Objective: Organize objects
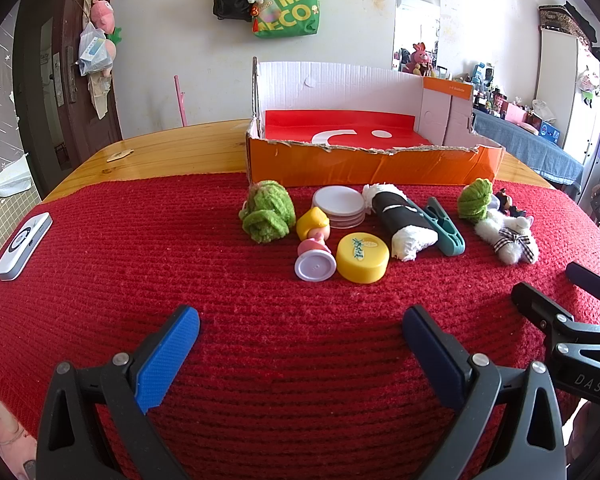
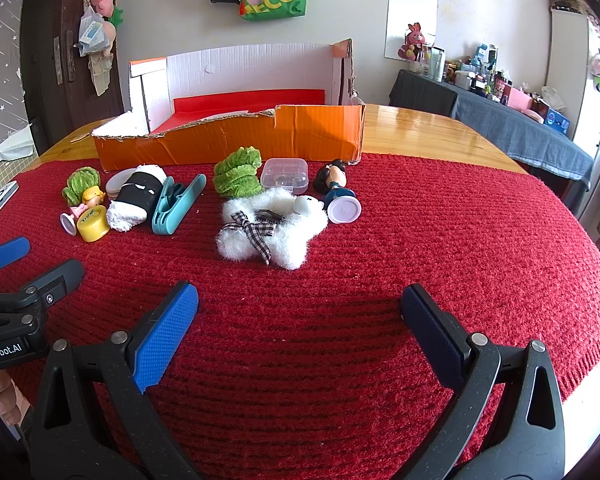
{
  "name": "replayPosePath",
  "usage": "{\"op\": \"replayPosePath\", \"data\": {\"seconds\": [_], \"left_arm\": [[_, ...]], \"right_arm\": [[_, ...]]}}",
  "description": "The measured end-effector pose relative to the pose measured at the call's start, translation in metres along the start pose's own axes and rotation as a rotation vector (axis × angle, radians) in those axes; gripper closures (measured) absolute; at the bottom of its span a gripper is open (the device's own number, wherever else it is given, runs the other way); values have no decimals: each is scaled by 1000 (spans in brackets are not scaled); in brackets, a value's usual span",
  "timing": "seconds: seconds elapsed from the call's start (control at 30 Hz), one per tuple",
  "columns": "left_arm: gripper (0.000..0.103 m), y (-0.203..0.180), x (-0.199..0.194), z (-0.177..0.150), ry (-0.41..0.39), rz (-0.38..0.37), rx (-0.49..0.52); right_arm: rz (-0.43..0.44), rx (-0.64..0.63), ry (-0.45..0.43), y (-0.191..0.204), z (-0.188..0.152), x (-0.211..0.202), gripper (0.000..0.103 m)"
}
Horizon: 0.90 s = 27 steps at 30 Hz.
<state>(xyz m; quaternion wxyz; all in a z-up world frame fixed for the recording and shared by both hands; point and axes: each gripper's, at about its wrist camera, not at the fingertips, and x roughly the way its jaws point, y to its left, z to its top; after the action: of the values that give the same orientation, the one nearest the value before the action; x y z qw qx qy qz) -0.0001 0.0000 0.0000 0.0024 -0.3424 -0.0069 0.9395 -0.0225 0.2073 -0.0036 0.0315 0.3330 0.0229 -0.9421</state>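
Stock on the bench, red mat (image 1: 100, 280), nothing yet in the orange box (image 1: 364, 168), which stands beyond the whole row, farthest from both claws. Left claw (image 1: 300, 336): spread wide, empty, hovering short of the goods. Straight ahead of it, nearest first: yellow cap (image 1: 363, 257) and blonde figurine (image 1: 314, 240) lying on its side, the two just beside each other; behind them a stack of white discs (image 1: 339, 205); a green yarn ball (image 1: 266, 216) ahead and to its left; a black-and-white plush roll (image 1: 400, 220) with a teal clip (image 1: 446, 226) against it, ahead and to its right. Right claw (image 2: 300, 320): likewise wide and empty. Directly ahead of it, a white fluffy star with checked bow (image 2: 268, 228); beyond that a second green yarn ball (image 2: 238, 176), a clear lidded case (image 2: 285, 175) and a dark-haired figurine (image 2: 336, 192) on its side, to the right of centre. Handling note, as judgement: the first pick is not yet begun; each claw best takes the item closest ahead and clear of neighbours. The yellow cap suits the left, gripped across its round wall; the soft star suits the right, pinched at its middle. Crowded pieces risk nudging each other, so approach from the near side and lift clear before carrying over the box's torn front wall.
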Motion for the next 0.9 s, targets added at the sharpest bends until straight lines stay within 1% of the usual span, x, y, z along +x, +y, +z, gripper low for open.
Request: {"op": "replayPosePath", "data": {"seconds": [0.9], "left_arm": [[0, 3, -4, 0, 11, -8, 4]], "right_arm": [[4, -4, 3, -1, 0, 1, 0]]}}
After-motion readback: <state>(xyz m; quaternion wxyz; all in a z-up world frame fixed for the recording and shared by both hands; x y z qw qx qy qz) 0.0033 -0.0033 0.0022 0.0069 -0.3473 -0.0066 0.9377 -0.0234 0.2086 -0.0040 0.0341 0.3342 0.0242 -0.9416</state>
